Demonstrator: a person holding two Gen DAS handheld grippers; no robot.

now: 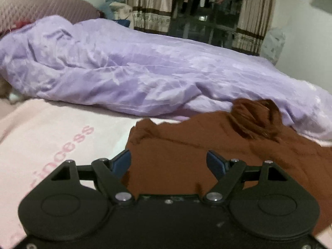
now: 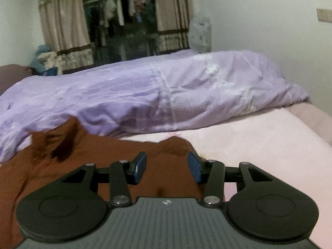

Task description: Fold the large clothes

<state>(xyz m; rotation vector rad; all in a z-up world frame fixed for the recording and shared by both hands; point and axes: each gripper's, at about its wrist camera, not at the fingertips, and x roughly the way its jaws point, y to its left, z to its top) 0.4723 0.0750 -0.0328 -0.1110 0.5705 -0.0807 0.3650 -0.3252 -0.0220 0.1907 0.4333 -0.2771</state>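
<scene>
Your left gripper (image 1: 168, 161) and right gripper (image 2: 167, 167) both hang with fingers spread and grasping nothing over the brown garment (image 1: 186, 155) on the pink sheet (image 1: 51, 145) beside the purple quilt (image 1: 124, 72), and only your left view shows pink letters (image 1: 68, 151).

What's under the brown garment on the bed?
The brown garment lies on a pink blanket, which shows around its edges. Whatever sits directly beneath the cloth is covered.

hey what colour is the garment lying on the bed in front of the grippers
Rust brown garment, plain with no print; the left wrist view shows it best.
</scene>
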